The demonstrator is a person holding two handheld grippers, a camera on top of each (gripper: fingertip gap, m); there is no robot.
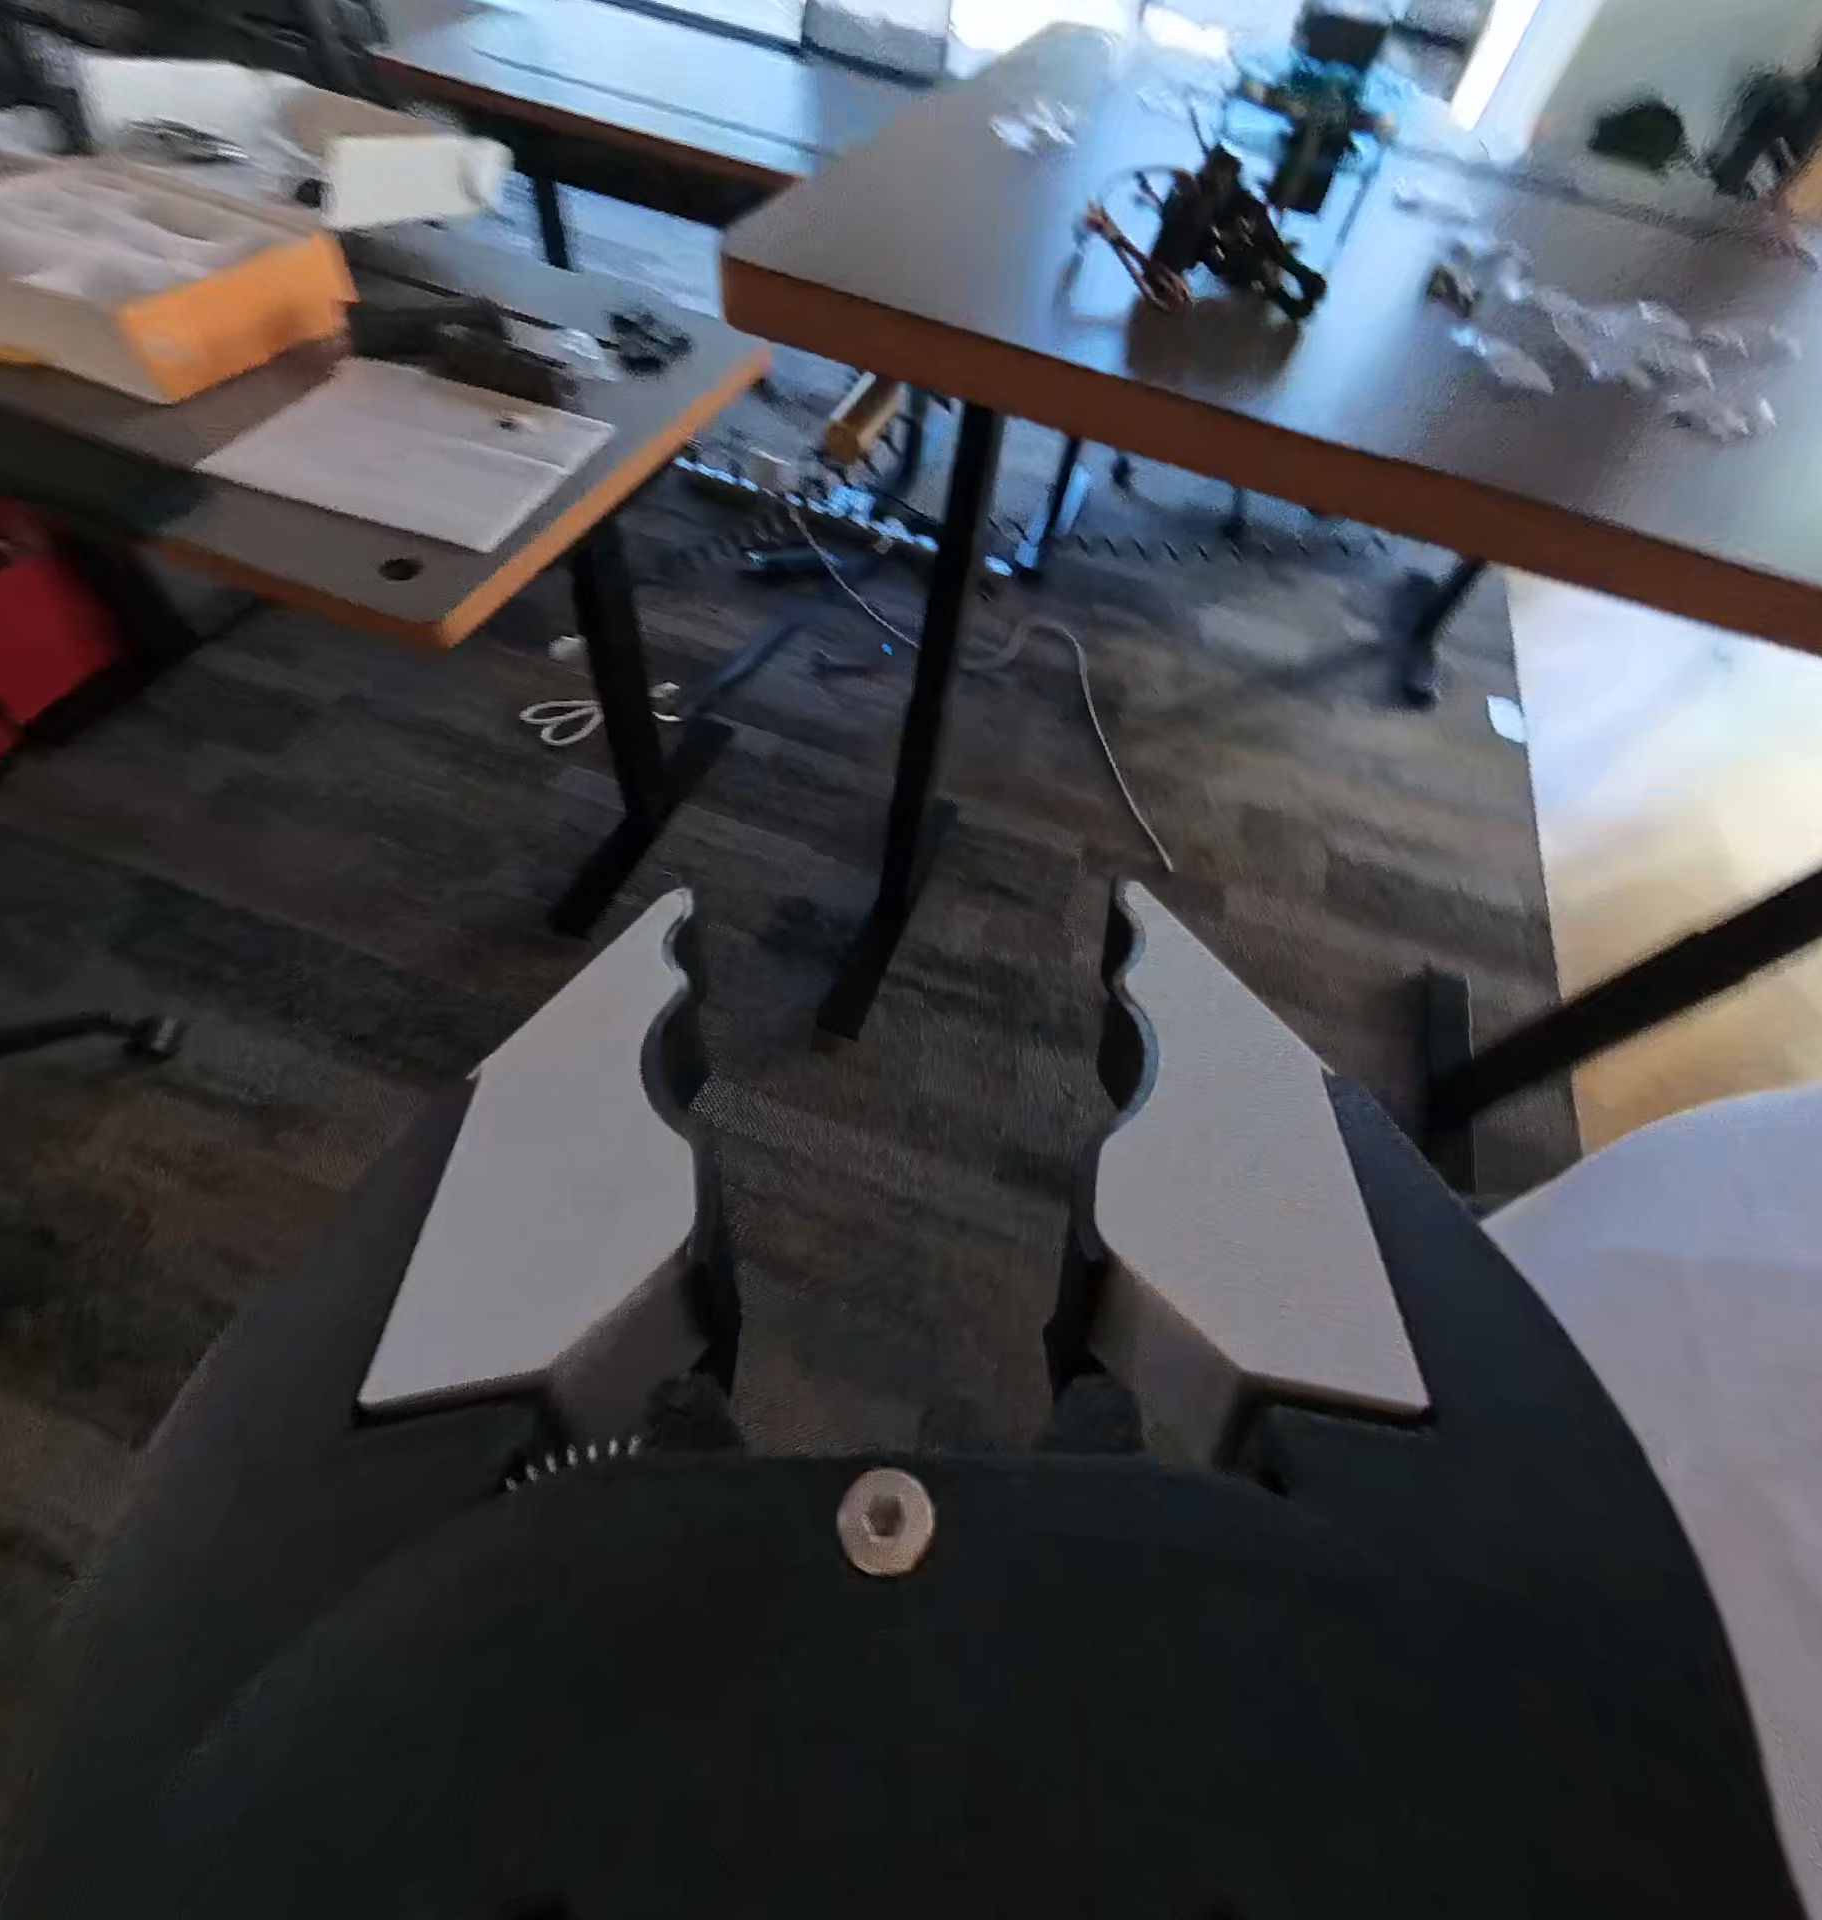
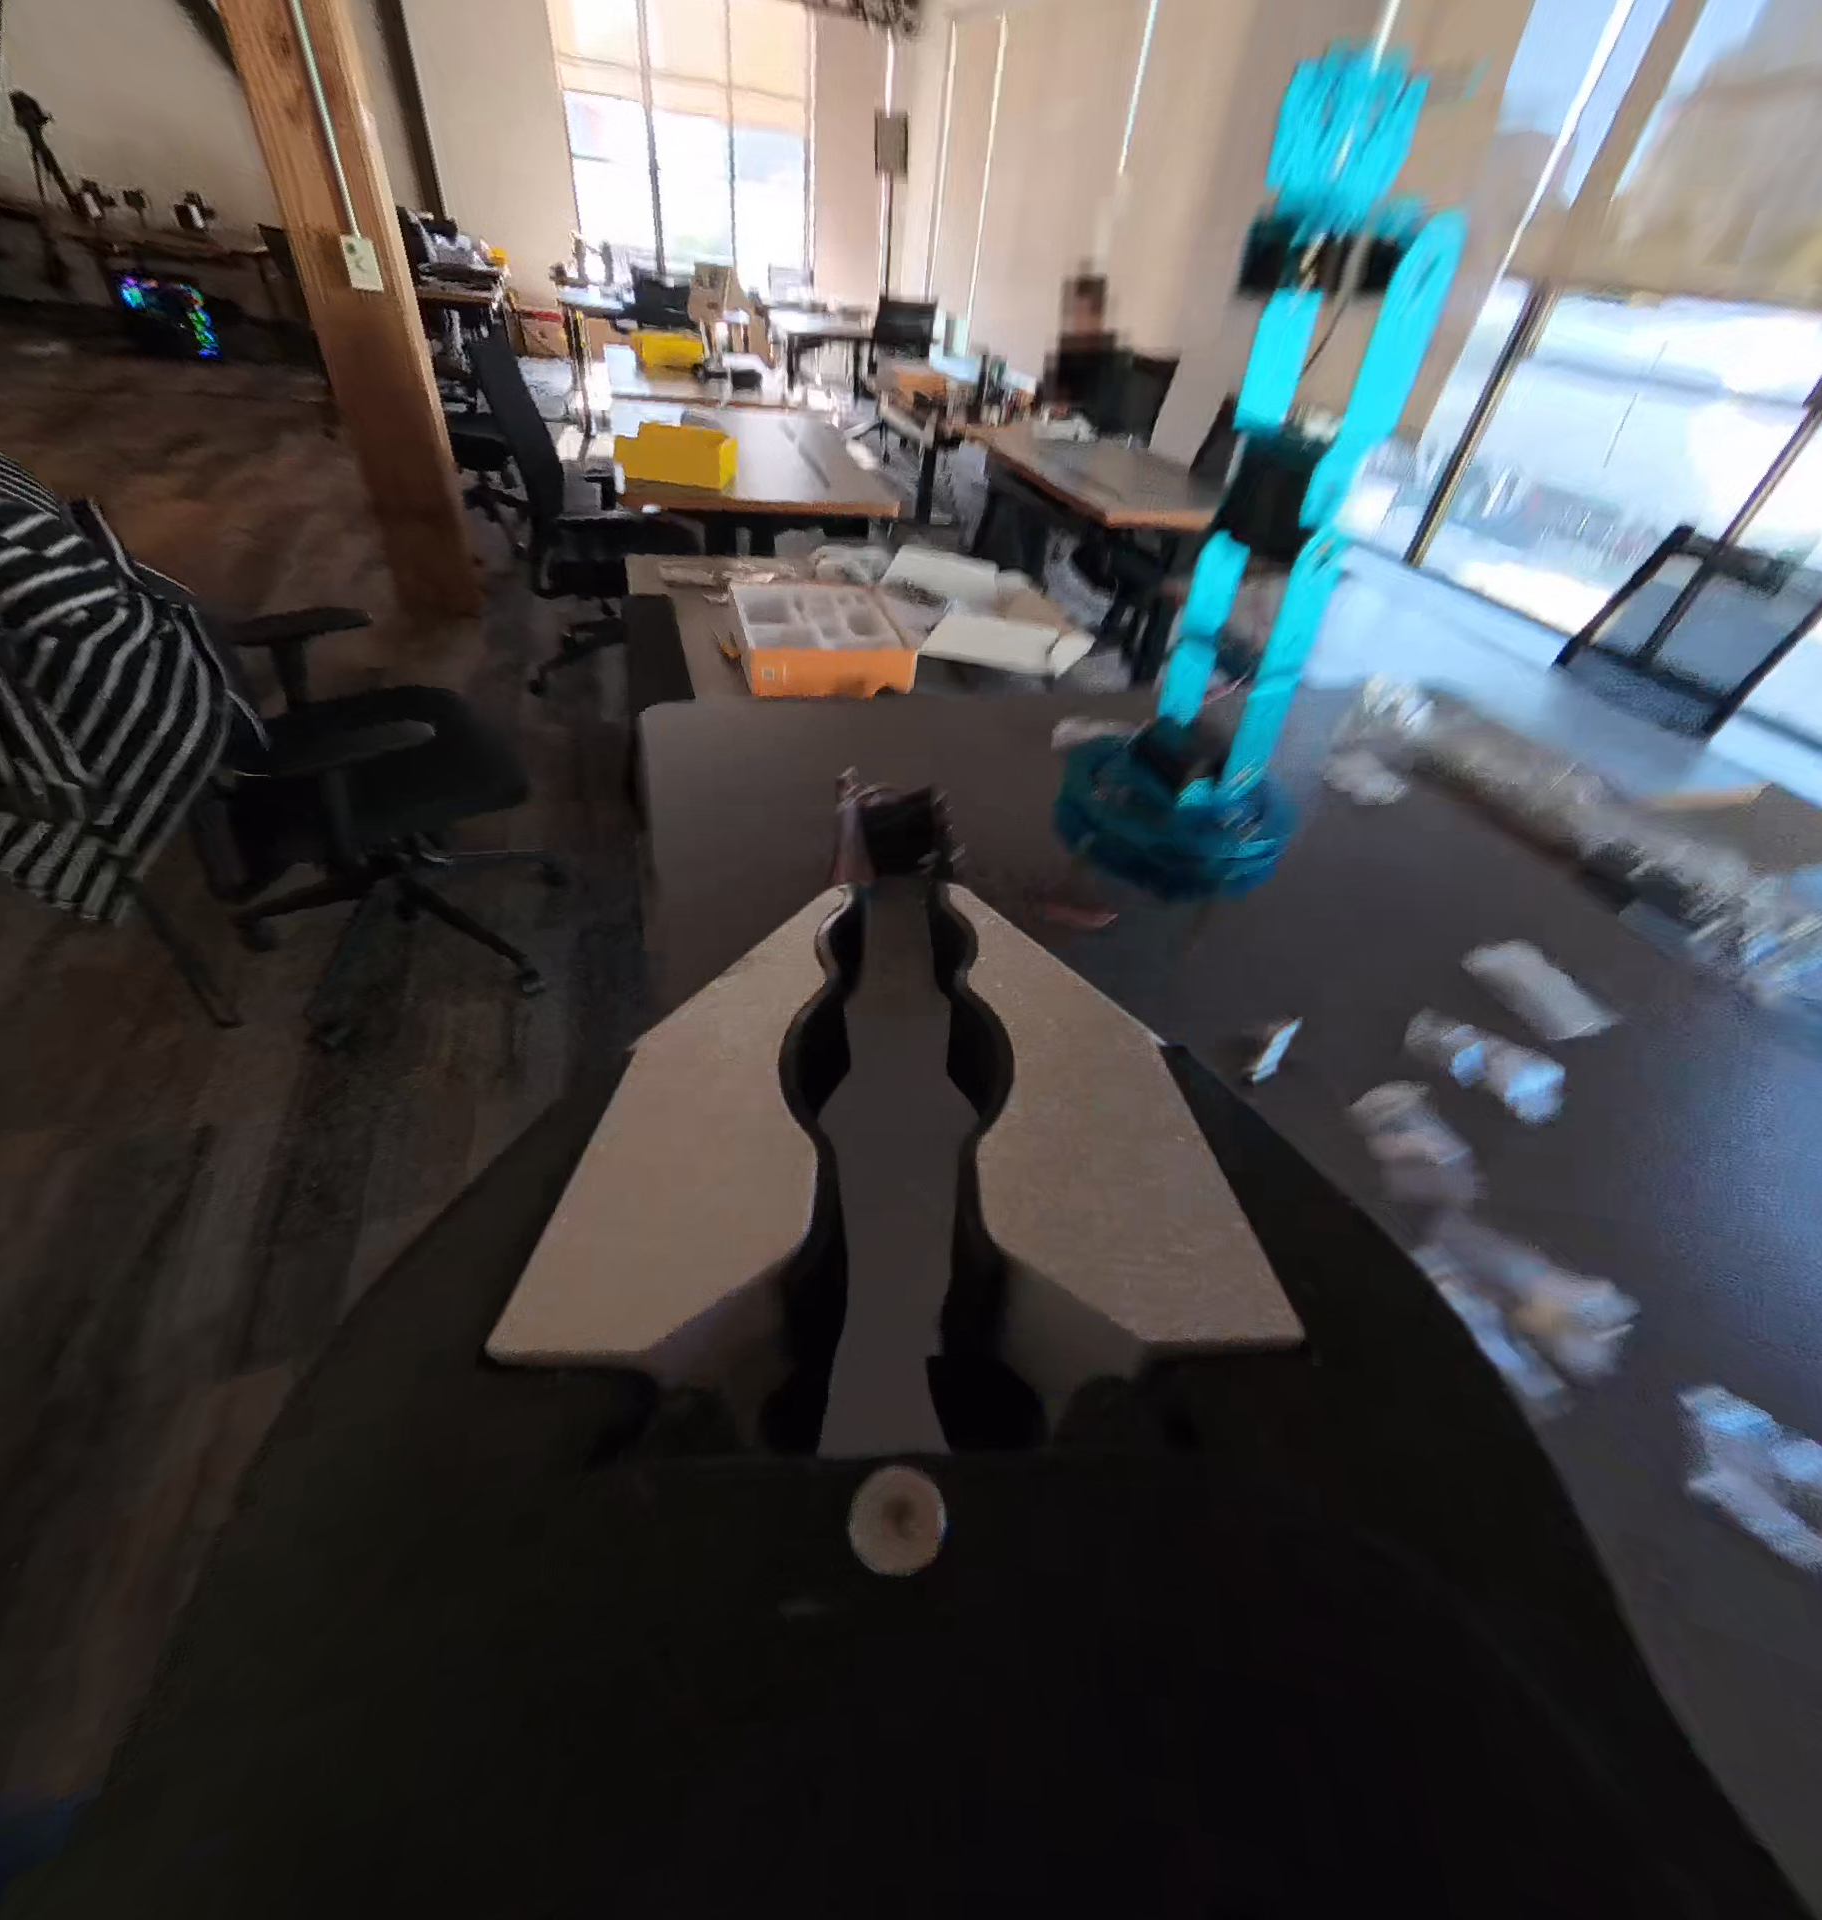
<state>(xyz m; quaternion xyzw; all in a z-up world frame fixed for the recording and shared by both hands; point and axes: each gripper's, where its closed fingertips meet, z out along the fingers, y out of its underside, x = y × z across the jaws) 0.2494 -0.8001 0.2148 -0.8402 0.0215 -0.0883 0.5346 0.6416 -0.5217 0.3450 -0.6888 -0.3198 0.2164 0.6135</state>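
My right gripper (image 2: 899, 896) is nearly closed, and its fingertips pinch a small black part with reddish wires (image 2: 894, 831) above the near end of a dark table (image 2: 741, 810). A blurred teal robot arm (image 2: 1302, 468) stands on a round base just to the right of it. My left gripper (image 1: 905, 894) is open with nothing between its fingers. It hangs over grey carpet (image 1: 886, 1195), in front of the black legs (image 1: 928, 707) of a dark table with a wooden edge (image 1: 1250, 436). A dark wired assembly (image 1: 1219, 239) stands on that table.
Several small clear bags of parts lie on the table (image 2: 1489, 1070) (image 1: 1613, 343). A lower table to the left holds an orange and white box (image 1: 159, 301) and white sheets. A person in a striped top (image 2: 55, 665) sits by black office chairs (image 2: 367, 769). Cables trail on the floor (image 1: 1115, 748). Tip to tip, the grippers are about 50 cm apart.
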